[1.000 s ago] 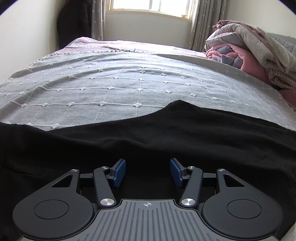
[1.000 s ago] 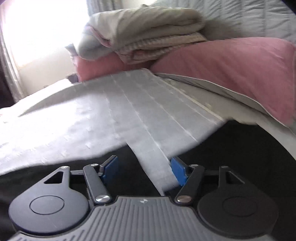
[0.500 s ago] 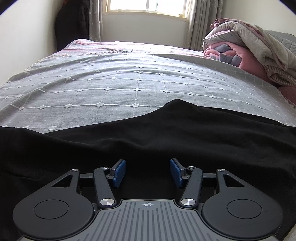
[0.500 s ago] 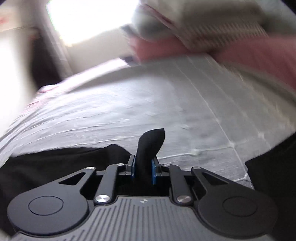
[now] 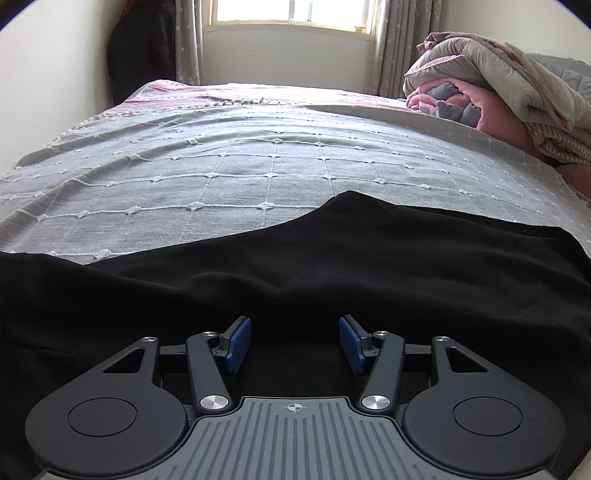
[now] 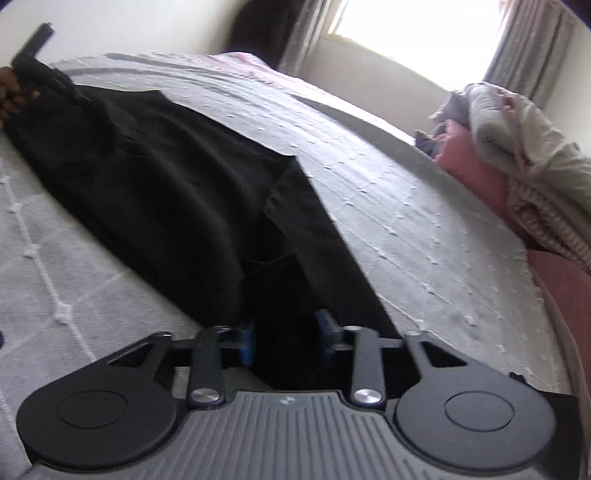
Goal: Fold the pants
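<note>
Black pants [image 5: 332, 266] lie across the near part of a grey quilted bedspread [image 5: 240, 166]. My left gripper [image 5: 295, 334] hovers low over them, blue pads [image 5: 236, 343] apart, nothing pinched between them. In the right wrist view the pants [image 6: 166, 192] stretch away diagonally to the upper left, one layer folded over another. My right gripper [image 6: 286, 332] sits at their near end, its jaws opening with black cloth lying in the gap. At the far end, a hand [image 6: 9, 94] holds the other gripper.
A heap of folded blankets and pink pillows [image 5: 509, 99] occupies the right side of the bed. A window with curtains [image 5: 291, 18] is behind the bed, and a wall runs along the left. Bare bedspread [image 6: 424, 206] lies beyond the pants.
My right gripper shut on a fold of the pants, carried it across and rolled. Its jaws now stand wider apart. The left gripper stayed put.
</note>
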The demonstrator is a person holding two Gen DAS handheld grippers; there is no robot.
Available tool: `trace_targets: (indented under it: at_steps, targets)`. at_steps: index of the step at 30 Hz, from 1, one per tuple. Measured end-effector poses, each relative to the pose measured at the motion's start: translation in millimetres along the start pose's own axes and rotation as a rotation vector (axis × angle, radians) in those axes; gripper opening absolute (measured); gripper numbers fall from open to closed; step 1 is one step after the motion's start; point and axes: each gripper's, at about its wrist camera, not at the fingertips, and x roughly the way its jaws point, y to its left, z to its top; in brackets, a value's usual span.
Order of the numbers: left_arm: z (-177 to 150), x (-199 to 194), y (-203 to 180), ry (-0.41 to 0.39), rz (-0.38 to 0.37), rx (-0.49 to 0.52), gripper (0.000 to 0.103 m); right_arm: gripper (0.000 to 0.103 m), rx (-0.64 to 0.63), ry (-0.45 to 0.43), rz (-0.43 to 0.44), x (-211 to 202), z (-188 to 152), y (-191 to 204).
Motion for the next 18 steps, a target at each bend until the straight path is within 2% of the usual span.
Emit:
trace_targets:
  at_steps: [4, 6, 8, 11, 13, 15, 18]
  targets:
    - [-0.6, 1.2, -2.8, 0.0, 0.001, 0.009, 0.056, 0.089, -0.039, 0.004, -0.052, -1.6, 0.2, 10.8]
    - [-1.1, 0.8, -3.2, 0.0, -0.002, 0.014, 0.056, 0.098, -0.055, 0.01, -0.069, 3.9, 0.1, 14.6]
    - [-1.2, 0.2, -1.9, 0.0, -0.007, 0.007, 0.056, 0.101, -0.076, 0.004, -0.081, -2.6, 0.6, 25.0]
    - [-0.3, 0.1, -0.7, 0.003, -0.011, 0.003, 0.056, 0.103, -0.037, -0.057, -0.072, -16.5, 1.2, 19.5]
    - [0.2, 0.3, -1.6, 0.004, -0.014, 0.007, 0.056, 0.103, 0.001, -0.059, -0.092, -17.1, -1.2, 10.0]
    - [0.3, 0.3, -2.5, 0.005, -0.015, 0.009, 0.056, 0.103, 0.079, -0.027, -0.063, -9.2, -6.3, -6.7]
    - [0.3, -0.4, -2.8, 0.004, -0.02, 0.008, 0.056, 0.103, 0.276, 0.007, 0.075, 3.8, -14.2, -33.4]
